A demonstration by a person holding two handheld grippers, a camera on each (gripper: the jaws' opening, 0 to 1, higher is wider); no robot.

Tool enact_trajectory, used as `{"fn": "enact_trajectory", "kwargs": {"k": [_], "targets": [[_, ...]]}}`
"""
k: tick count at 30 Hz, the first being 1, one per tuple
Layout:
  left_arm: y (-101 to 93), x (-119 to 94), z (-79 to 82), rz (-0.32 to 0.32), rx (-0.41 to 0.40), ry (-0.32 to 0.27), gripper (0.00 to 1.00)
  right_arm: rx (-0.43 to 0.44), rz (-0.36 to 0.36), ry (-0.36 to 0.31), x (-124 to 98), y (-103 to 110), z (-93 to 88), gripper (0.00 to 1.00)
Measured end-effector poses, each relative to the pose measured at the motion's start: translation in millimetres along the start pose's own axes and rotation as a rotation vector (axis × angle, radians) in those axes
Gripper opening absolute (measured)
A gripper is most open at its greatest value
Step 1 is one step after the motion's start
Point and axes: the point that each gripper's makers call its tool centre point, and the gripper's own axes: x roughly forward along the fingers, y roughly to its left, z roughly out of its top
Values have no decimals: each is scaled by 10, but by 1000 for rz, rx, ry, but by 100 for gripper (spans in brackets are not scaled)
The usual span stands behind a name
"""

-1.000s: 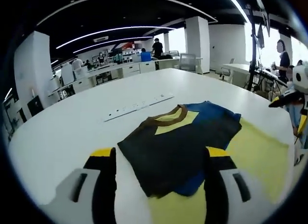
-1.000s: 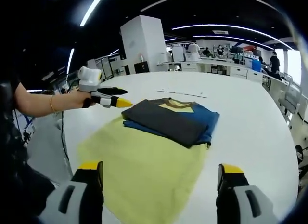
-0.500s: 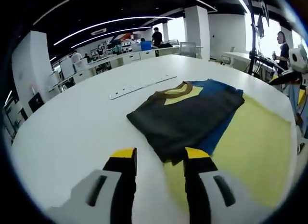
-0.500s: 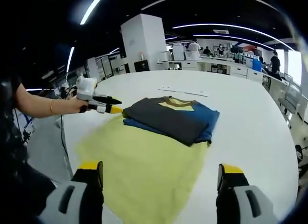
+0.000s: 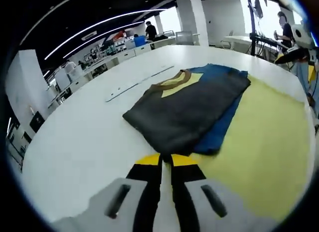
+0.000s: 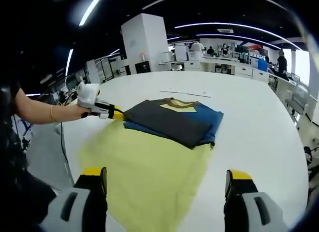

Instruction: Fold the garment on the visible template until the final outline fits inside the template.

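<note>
Garment (image 5: 192, 110), dark grey over blue w/ a brown-and-yellow collar, lies folded into a compact block on the white desk (image 5: 79, 142). It sits across one end of the yellow template (image 5: 264, 147); in the right gripper view the garment (image 6: 174, 119) covers the template's (image 6: 149, 172) far end, and its far edge and left corner appear to run past the yellow onto bare desk.

Progress, as judged: folding looks largely done, since the block is much smaller than the sheet. What is left is probably placement: the outline does not yet seem to lie wholly inside the template, so the block likely needs a pull toward the sheet's open part, plus maybe a tidy of the blue edge peeking out beneath the grey.

Left hand-held gripper (image 5: 166, 159): jaws drawn narrow, nearly together, tips right at the garment's near corner. Whether cloth is pinched between them cannot be told. In the right gripper view this left hand-held gripper (image 6: 115, 114) meets the garment's left corner, held by a person's hand (image 6: 75, 111).

Right hand-held gripper (image 6: 167, 179): jaws wide apart, nothing between them, well back from the garment over the template's near end.

Beyond the garment, a long white strip (image 5: 139, 83) lies on the desk.
</note>
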Motion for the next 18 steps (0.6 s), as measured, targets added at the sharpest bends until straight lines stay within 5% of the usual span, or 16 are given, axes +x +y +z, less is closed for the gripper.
{"fn": "enact_trajectory", "kwargs": {"k": [12, 18], "targets": [[16, -69, -100, 20, 17, 9, 0, 3, 17, 10, 31, 70, 2, 99], [28, -207, -87, 19, -67, -31, 23, -14, 26, 0, -3, 100, 56, 99]]}}
